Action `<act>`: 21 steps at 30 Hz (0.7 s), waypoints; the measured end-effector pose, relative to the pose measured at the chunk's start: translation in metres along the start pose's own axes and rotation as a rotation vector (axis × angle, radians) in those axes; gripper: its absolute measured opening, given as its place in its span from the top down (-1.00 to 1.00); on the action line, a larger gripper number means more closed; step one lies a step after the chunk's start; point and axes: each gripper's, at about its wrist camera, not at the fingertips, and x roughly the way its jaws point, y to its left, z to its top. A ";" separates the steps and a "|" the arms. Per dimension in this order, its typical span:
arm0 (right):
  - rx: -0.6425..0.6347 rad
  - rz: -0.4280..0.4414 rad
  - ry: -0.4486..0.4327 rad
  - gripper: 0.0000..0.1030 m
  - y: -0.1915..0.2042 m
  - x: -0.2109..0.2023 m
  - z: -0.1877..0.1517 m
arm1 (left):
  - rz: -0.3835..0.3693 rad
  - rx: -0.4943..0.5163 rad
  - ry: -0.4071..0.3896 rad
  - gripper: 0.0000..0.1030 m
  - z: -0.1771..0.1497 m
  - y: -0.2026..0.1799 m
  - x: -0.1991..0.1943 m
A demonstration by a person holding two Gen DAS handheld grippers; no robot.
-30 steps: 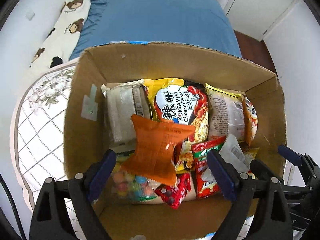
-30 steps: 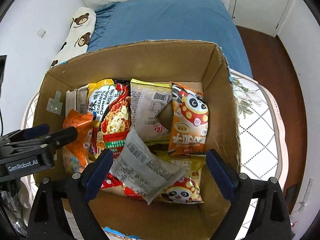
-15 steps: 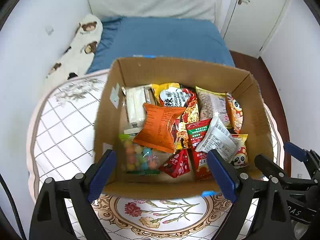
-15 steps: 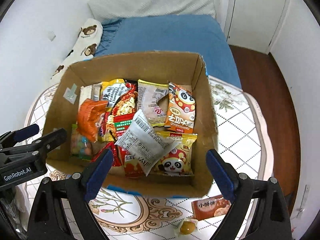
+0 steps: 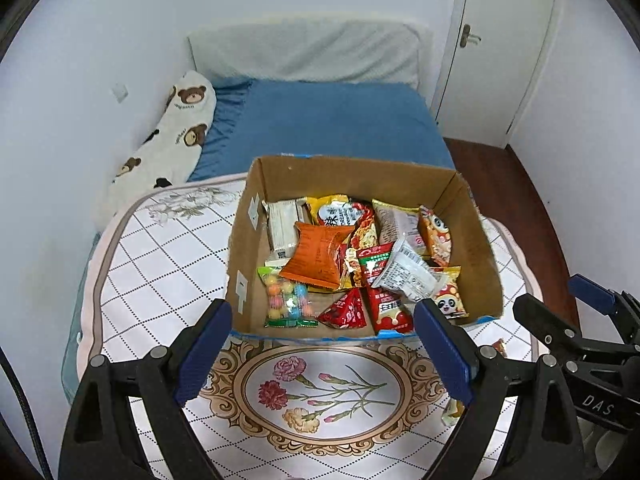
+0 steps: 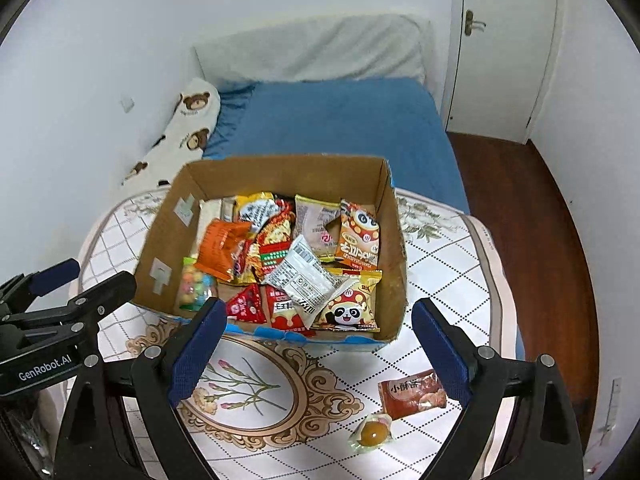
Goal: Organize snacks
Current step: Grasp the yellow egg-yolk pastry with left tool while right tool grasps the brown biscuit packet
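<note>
Two tongs hang above the bench, both wide apart with nothing between their blue pads: the left tongs (image 5: 322,354) and the right tongs (image 6: 316,350). In the left wrist view the right tongs show at four o'clock; in the right wrist view the left tongs show at nine o'clock.

Ahead of both, toward twelve o'clock, sits an open cardboard box (image 5: 476,248) on the bench's quilted floral cover (image 5: 160,264). Inside it lie the snacks in a loose pile: an orange packet (image 5: 318,254) at the left centre, a bag of coloured candies (image 5: 286,296) at seven o'clock in the box, a red triangular packet (image 5: 346,314) near the front wall, a white crinkled wrapper (image 5: 408,276) lying on top of the others, a panda packet (image 6: 350,308) in the front right corner and a Korean noodle pack (image 5: 340,216) toward the back.

Outside the box, at five o'clock from it in the right wrist view, a brown snack packet (image 6: 410,394) and a small clear-wrapped round sweet (image 6: 372,432) lie on the cover. Behind the box is a bed with a blue sheet (image 5: 328,124) and a bear-print pillow (image 5: 176,136).
</note>
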 end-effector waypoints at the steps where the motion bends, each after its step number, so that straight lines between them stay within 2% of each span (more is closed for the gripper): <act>1: 0.002 0.001 -0.008 -0.86 0.000 -0.006 -0.002 | 0.004 0.002 -0.012 -0.81 -0.002 -0.001 -0.007; 4: 0.014 0.017 -0.027 -0.86 0.001 -0.022 -0.008 | 0.007 0.001 -0.036 -0.81 -0.007 -0.003 -0.021; 9: 0.049 0.043 -0.032 -0.86 -0.004 -0.036 -0.023 | 0.002 -0.008 -0.020 -0.81 -0.020 -0.009 -0.026; 12: 0.096 0.060 -0.011 -0.86 -0.022 -0.035 -0.037 | -0.002 0.010 0.039 -0.81 -0.034 -0.023 -0.012; 15: 0.165 0.075 0.047 -0.85 -0.053 -0.021 -0.060 | -0.014 0.028 0.100 -0.81 -0.050 -0.043 0.012; 17: 0.192 0.060 0.100 -0.65 -0.073 -0.008 -0.073 | -0.027 0.053 0.165 -0.81 -0.065 -0.063 0.037; 21: 0.265 0.050 0.224 -0.58 -0.122 0.029 -0.103 | -0.063 0.119 0.285 -0.80 -0.093 -0.106 0.087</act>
